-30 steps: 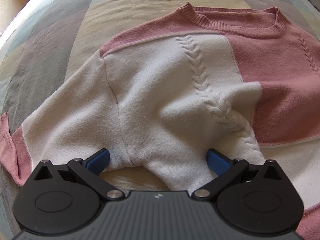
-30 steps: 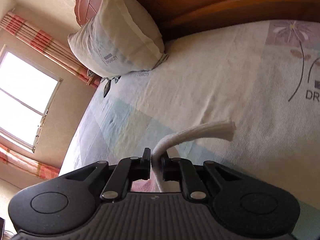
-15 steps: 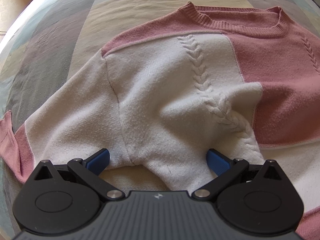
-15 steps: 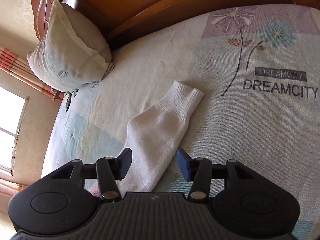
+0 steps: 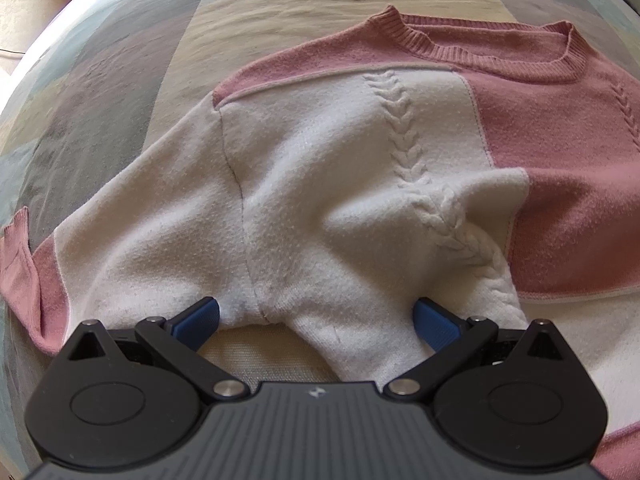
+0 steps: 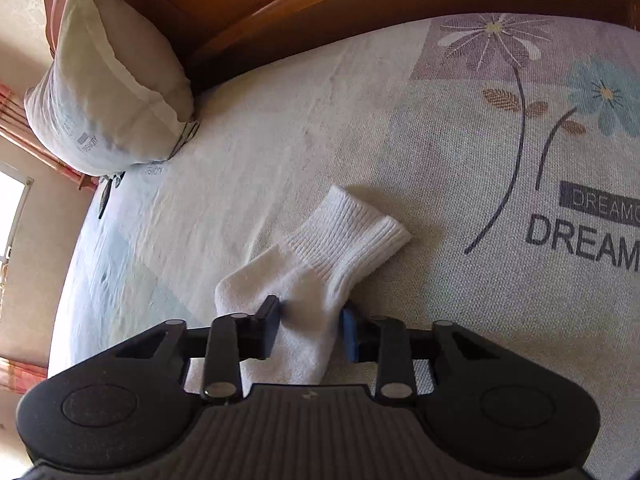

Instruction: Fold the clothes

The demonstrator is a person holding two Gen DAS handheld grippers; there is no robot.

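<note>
A pink and white knit sweater point(image 5: 360, 168) lies spread on the bed, collar at the far side. My left gripper point(image 5: 316, 316) hovers over its white underarm part, open wide, with a bunched fold of white knit lying between the blue fingers point(image 5: 198, 318). In the right wrist view a white sock point(image 6: 344, 232) lies on the bedspread, ribbed cuff pointing away. My right gripper point(image 6: 310, 320) is low over it, its jaws closing in, and the pads pinch the sock's foot part from both sides.
The patterned bedspread point(image 6: 460, 152) carries printed flowers and lettering at the right. A pillow point(image 6: 108, 100) leans against the wooden headboard point(image 6: 320, 8) at the back left. A pink sleeve cuff point(image 5: 20, 264) lies at the bed's left side.
The right gripper let go of the hanging sock, which dropped flat on the bed. It then sank closer and shut on the sock again. The left gripper stayed put.
</note>
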